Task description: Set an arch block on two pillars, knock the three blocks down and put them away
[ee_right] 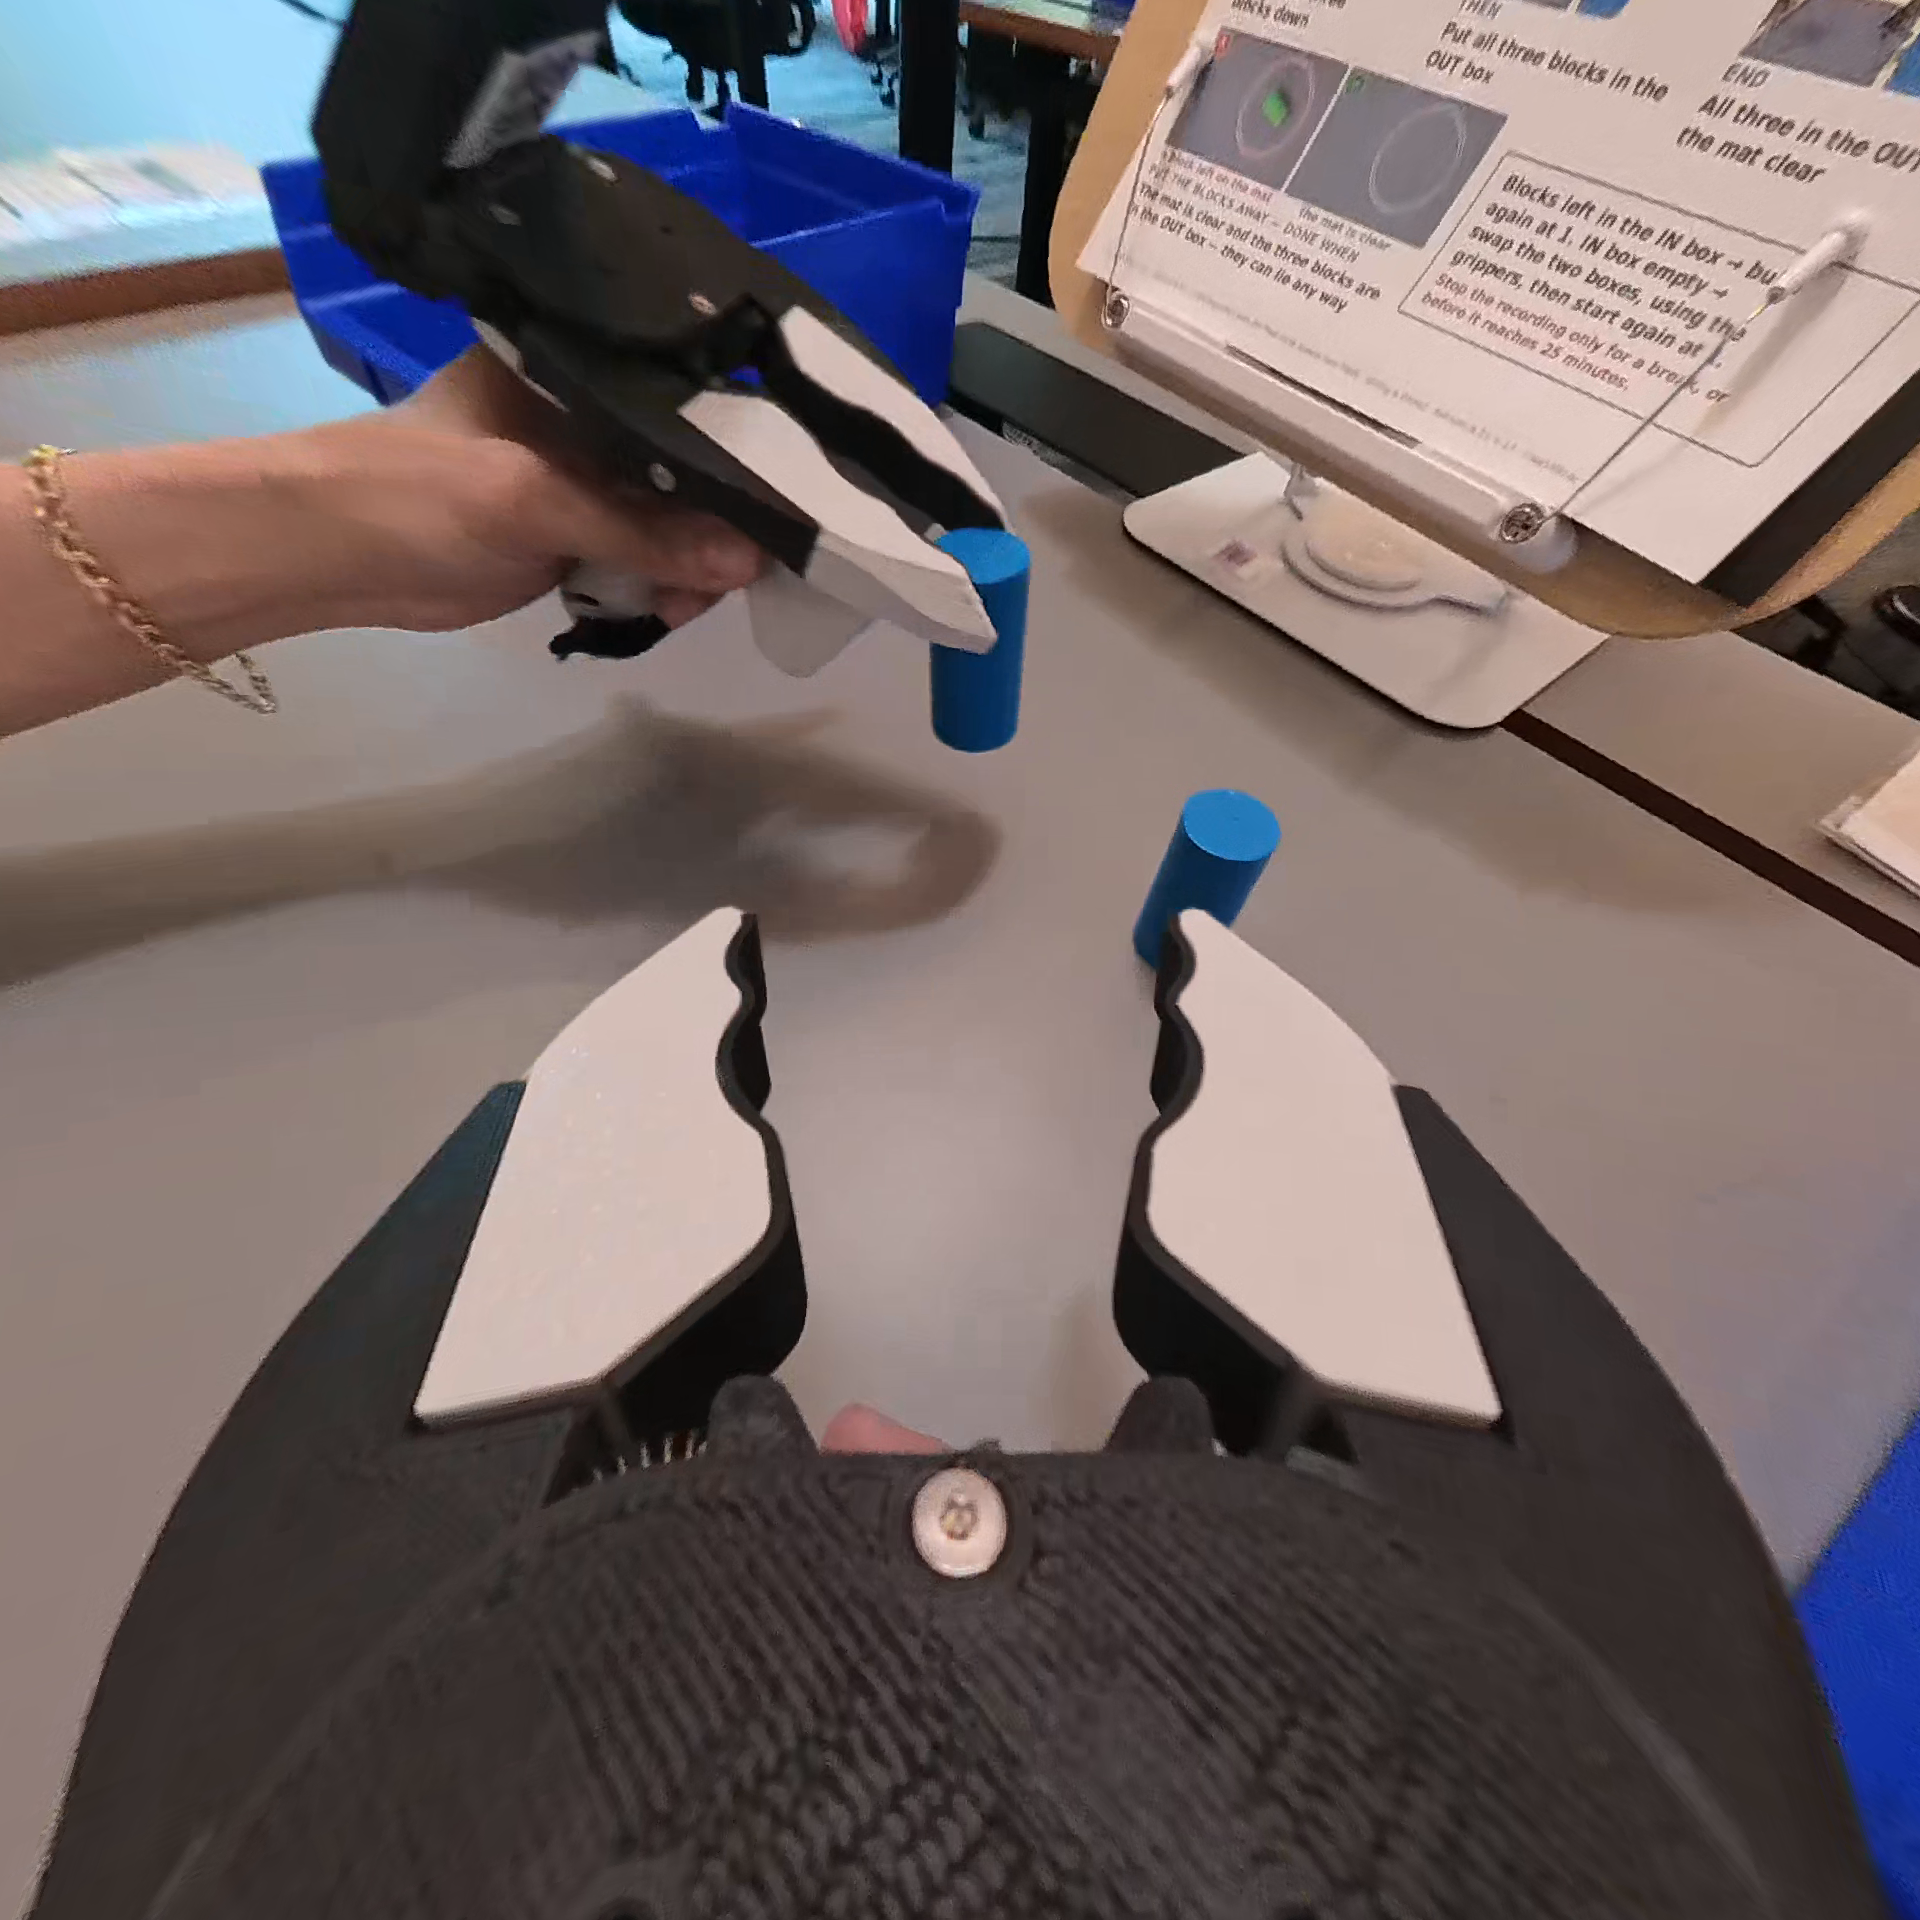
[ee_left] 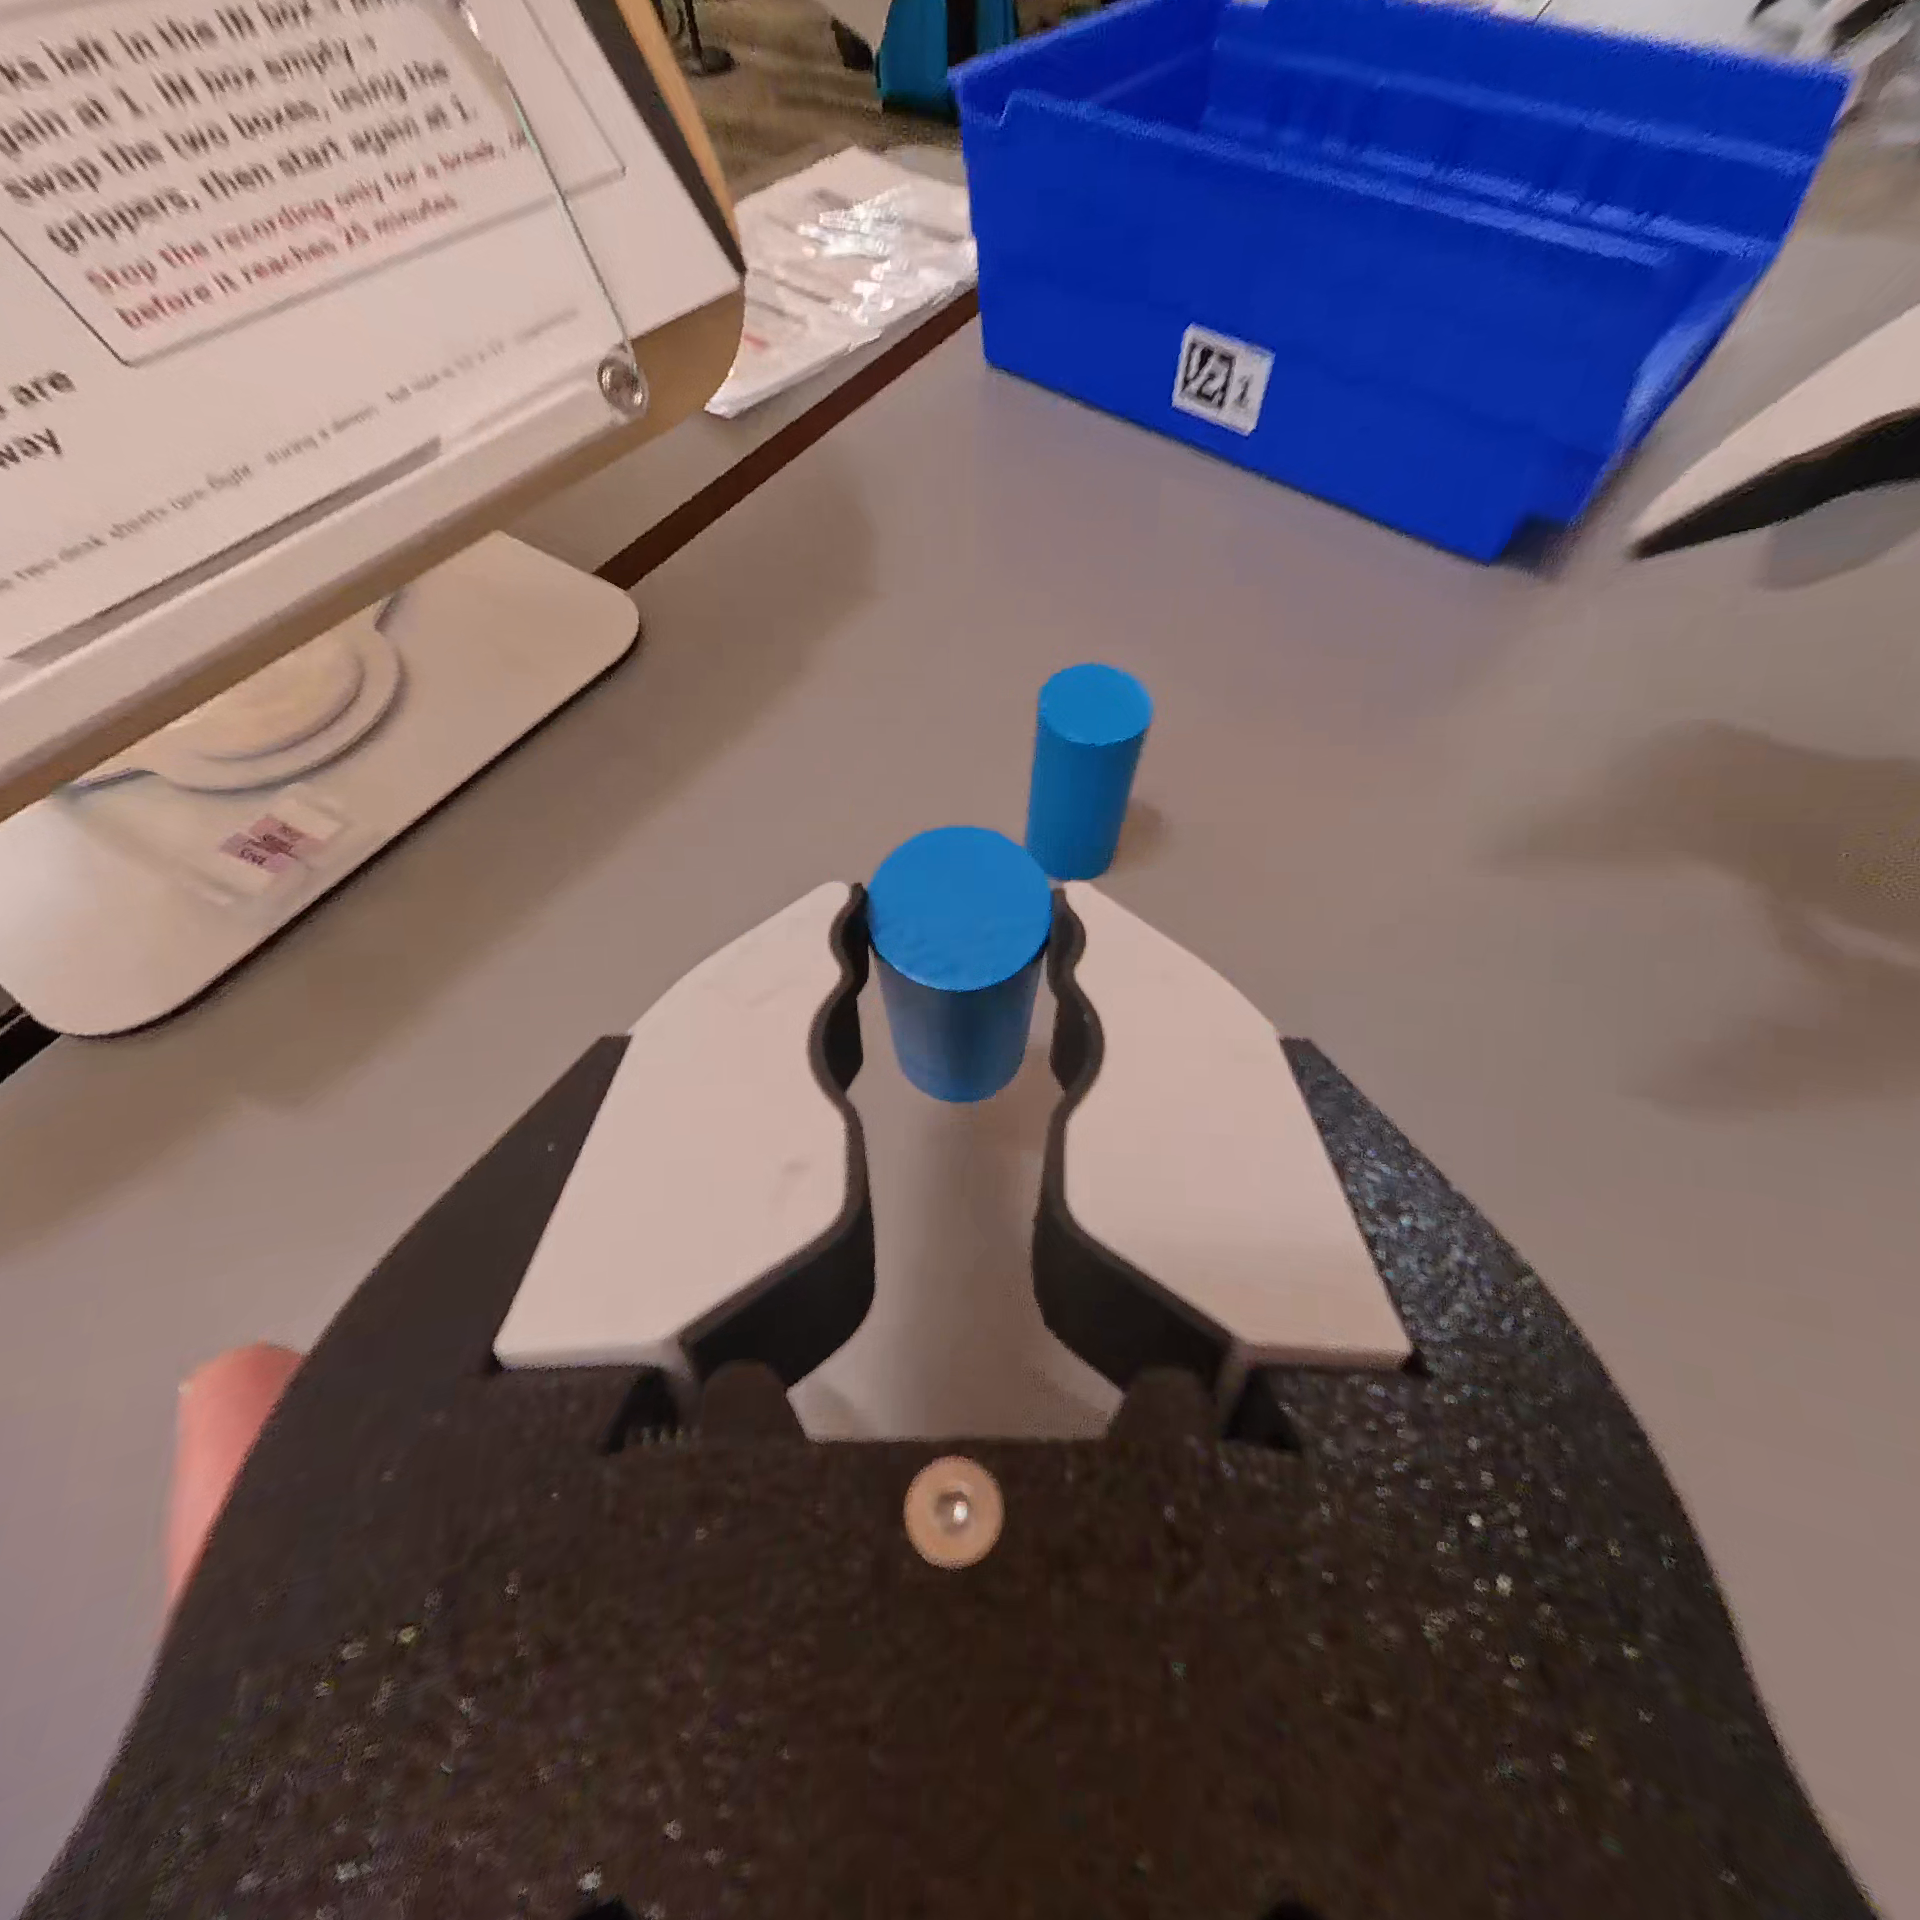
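Note:
My left gripper [ee_left: 958, 935] is shut on a blue cylinder [ee_left: 956, 987] and holds it upright, lifted above the grey table. The right wrist view shows the same gripper [ee_right: 971, 597] farther off, held by a hand, with that cylinder [ee_right: 977, 665] hanging clear of the table. A second blue cylinder [ee_left: 1086, 769] stands upright on the table just beyond it. My right gripper [ee_right: 961, 940] is open and empty, low over the table. The standing cylinder [ee_right: 1210, 868] is just past its right fingertip [ee_right: 1195, 935].
A blue bin [ee_left: 1382, 270] stands at the far side of the table; it also shows behind the left gripper [ee_right: 831, 229]. An instruction board on a white stand [ee_right: 1455, 582] stands at the table's edge [ee_left: 312, 727]. Papers [ee_left: 842, 260] lie beside it. About 15 centimetres separates my left fingertips from my right.

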### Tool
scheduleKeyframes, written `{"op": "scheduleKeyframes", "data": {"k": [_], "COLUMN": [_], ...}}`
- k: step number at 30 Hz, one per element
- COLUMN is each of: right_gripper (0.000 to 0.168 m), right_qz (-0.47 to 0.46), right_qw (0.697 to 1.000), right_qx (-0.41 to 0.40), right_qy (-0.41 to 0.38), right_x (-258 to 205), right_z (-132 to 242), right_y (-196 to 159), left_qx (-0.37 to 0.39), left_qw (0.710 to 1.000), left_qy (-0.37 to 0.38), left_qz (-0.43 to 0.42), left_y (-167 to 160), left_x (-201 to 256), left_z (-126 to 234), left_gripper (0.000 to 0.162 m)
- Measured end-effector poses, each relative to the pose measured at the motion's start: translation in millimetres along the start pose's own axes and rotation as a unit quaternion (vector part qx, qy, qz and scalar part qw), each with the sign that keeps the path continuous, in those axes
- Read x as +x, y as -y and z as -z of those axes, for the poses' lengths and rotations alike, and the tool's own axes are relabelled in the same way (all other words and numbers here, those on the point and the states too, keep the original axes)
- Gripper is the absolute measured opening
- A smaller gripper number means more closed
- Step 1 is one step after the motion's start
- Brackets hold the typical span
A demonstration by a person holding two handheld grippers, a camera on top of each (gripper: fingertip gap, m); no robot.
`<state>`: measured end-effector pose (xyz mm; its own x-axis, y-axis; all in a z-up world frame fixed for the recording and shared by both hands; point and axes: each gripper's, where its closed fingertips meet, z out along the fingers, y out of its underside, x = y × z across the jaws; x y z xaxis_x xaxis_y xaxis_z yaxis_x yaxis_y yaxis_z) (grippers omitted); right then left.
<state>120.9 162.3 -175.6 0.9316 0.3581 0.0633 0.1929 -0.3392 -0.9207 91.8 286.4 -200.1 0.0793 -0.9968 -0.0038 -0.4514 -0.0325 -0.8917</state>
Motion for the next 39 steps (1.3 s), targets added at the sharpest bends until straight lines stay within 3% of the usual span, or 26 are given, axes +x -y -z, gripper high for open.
{"op": "scheduleKeyframes", "data": {"k": [1, 7, 17, 39], "right_gripper": [0.074, 0.074, 0.074, 0.074], "right_qz": [0.007, 0.003, -0.006, -0.004], "right_qw": [1.0, 1.0, 1.0, 1.0], "right_qx": [-0.001, 0.03, 0.027, 0.014], "right_qy": [-0.003, -0.007, -0.006, -0.009], "right_x": [1.3, 5.6, 9.0, 8.0], "right_z": [0.9, 10.3, 15.3, 16.5], "right_y": [1.0, 14.9, 8.6, 1.0], "left_qx": [-0.009, -0.038, -0.035, -0.023], "left_qw": [1.0, 0.999, 0.999, 1.0], "left_qy": [0.004, 0.007, -0.012, -0.016], "left_qz": [-0.004, 0.003, -0.026, -0.008], "left_y": [-5.1, -27.2, -23.0, -28.6], "left_x": [-4.7, -18.6, -13.1, -11.5], "left_z": [-7.9, -33.5, -37.0, -47.0], "left_gripper": [0.032, 0.032, 0.032, 0.032]}}
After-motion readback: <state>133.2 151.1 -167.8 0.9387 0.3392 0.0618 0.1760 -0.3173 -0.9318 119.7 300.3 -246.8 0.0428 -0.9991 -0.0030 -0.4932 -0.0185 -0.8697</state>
